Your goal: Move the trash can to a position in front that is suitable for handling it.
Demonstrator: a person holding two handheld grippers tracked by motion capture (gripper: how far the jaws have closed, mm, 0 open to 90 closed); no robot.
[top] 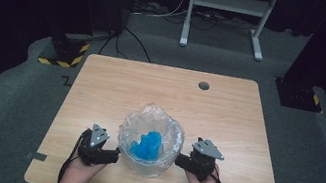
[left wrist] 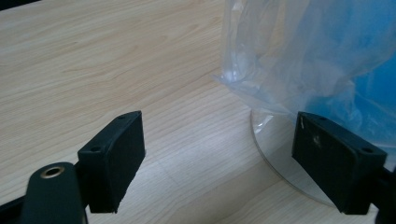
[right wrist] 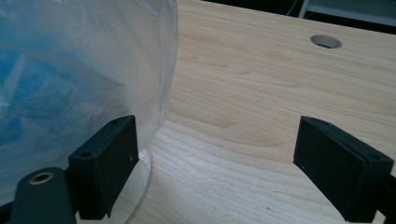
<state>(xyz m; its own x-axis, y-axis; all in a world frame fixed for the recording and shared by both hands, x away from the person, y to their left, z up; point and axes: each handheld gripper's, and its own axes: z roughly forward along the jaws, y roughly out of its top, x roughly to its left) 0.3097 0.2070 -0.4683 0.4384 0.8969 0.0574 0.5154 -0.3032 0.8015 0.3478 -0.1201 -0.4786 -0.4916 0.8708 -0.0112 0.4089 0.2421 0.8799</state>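
The black jaws of the left gripper (left wrist: 219, 163) stand spread, its right jaw just beside the clear plastic bag (left wrist: 299, 60) lining a round clear container (left wrist: 280, 163). The right gripper (right wrist: 233, 172) is spread too, the bag at its left jaw. To grip well, each should probably close on loose film at the rim, not the blue contents (top: 147, 144).

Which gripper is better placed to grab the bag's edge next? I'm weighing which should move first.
Left, marginally: the left gripper is open with the bag hanging just over one jaw. The right gripper, also open, mostly faces bare table.
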